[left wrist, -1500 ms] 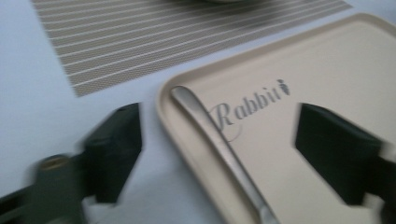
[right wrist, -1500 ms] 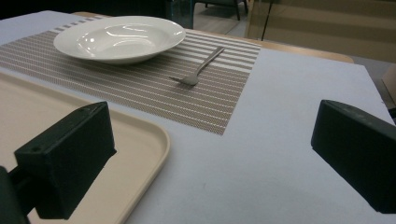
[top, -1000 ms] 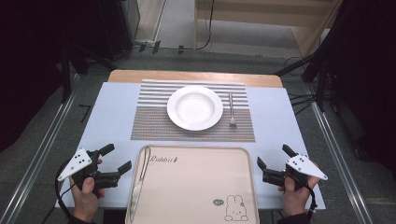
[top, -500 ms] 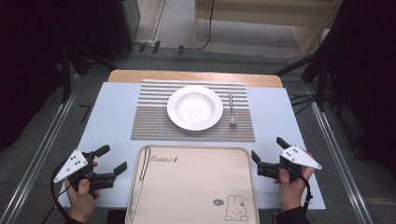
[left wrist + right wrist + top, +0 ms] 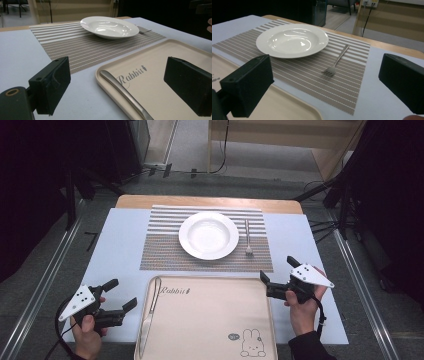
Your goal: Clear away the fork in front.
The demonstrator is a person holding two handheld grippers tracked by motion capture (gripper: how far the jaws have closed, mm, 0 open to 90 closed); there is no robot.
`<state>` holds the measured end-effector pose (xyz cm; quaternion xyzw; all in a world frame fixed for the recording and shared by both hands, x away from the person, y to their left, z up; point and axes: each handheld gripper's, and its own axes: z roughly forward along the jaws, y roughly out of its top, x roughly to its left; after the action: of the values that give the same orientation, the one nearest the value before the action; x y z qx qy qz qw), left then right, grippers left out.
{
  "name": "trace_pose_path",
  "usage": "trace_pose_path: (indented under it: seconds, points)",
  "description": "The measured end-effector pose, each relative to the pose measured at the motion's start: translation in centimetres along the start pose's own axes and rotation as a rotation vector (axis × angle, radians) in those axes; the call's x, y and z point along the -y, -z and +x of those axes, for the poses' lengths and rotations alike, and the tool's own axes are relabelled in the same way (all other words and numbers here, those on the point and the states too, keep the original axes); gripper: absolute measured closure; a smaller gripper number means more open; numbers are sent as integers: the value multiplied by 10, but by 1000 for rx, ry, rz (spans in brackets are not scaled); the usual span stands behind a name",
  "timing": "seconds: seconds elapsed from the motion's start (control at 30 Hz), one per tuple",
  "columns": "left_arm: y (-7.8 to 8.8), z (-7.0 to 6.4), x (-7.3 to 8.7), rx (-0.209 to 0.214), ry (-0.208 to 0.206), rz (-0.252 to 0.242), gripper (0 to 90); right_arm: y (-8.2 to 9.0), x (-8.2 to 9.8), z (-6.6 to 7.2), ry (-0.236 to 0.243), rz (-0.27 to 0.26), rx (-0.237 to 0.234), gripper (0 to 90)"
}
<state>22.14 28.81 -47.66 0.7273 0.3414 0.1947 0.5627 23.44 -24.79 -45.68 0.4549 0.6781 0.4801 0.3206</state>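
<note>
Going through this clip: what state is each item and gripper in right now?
White round ceramic plate: empty, on the striped placemat.
Silver metal fork: on the placemat, right of the plate, tines toward the person.
Beige rabbit-print tray: holds one silver knife along its left edge.
Left gripper: open, empty.
Right gripper: open, empty.

The left black hand-held gripper (image 5: 120, 299) is showing two blocky matte jaws on a dark body, and it is wearing a pale grey three-cornered plate (image 5: 80, 300) dotted with small black marks, with a thin black cable (image 5: 59, 320) looping from its rear. The right black hand-held gripper (image 5: 277, 277) is carrying a matching grey triangular plate (image 5: 312, 275) with the same dark dots and a black cable (image 5: 320, 312) trailing down past the wrist, where the person is wearing a dark sleeve (image 5: 309, 347). In the left gripper view a round brass-coloured fastener (image 5: 11, 92) is sitting in the jaw arm, and the jaw's inner pad (image 5: 60, 80) is showing a moulded curved groove.
</note>
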Motion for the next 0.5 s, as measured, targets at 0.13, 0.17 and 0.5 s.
trace_pose_path:
  seconds: [0.13,0.17,0.5]
  points:
    - [-4,2,-3,9,2,-12,64,-3,-7,7,15,-3,-5,0]
    - [-5,3,-3,11,-1,-8,64,-3,-8,8,19,1,-4,0]
    - [-11,6,-4,8,7,-9,64,-3,-16,8,1,26,12,0]
